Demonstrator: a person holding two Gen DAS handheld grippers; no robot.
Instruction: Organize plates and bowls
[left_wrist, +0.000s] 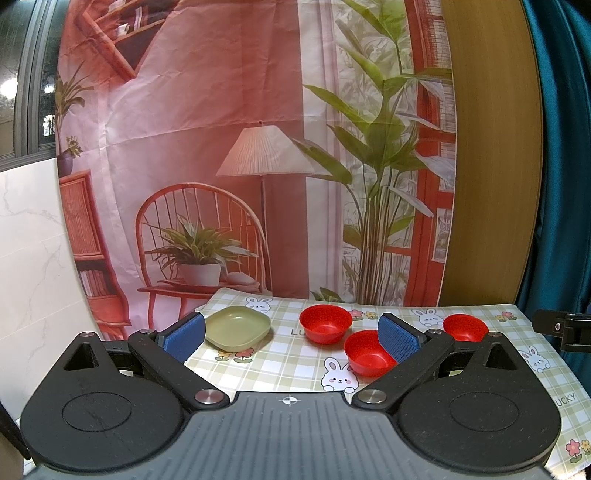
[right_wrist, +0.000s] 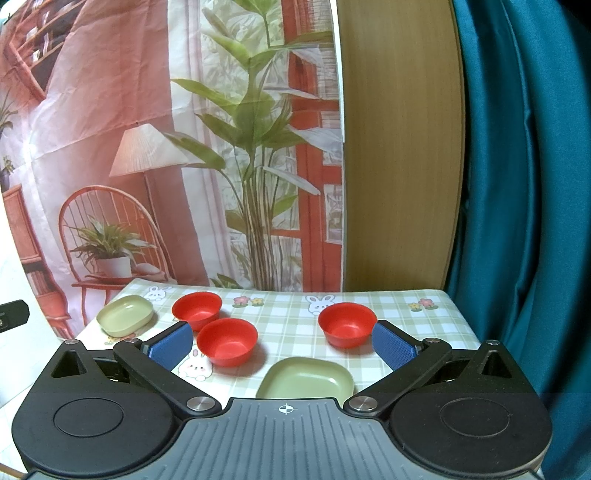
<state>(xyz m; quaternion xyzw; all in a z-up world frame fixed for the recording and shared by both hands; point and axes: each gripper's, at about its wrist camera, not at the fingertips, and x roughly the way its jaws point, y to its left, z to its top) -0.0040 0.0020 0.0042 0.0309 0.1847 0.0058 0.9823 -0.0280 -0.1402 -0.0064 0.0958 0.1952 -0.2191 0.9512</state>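
On the checked bunny tablecloth (left_wrist: 288, 365) (right_wrist: 288, 321) stand three red bowls and two pale green square plates. In the left wrist view, a green plate (left_wrist: 238, 326) lies at the far left, with red bowls at the middle (left_wrist: 325, 323), nearer (left_wrist: 367, 352) and far right (left_wrist: 465, 326). My left gripper (left_wrist: 291, 336) hangs open above the cloth, holding nothing. The right wrist view shows the far green plate (right_wrist: 125, 319), two red bowls on the left (right_wrist: 197, 309) (right_wrist: 227, 341), one on the right (right_wrist: 347, 324), and a near green plate (right_wrist: 306, 378). My right gripper (right_wrist: 282, 345) is open and empty.
A printed fabric backdrop (left_wrist: 240, 147) hangs behind the table. A wooden panel (right_wrist: 399, 147) and a teal curtain (right_wrist: 524, 184) stand at the right. A white marble-look board (left_wrist: 33, 277) sits at the left. The other gripper's black tip (left_wrist: 561, 326) shows at the right edge.
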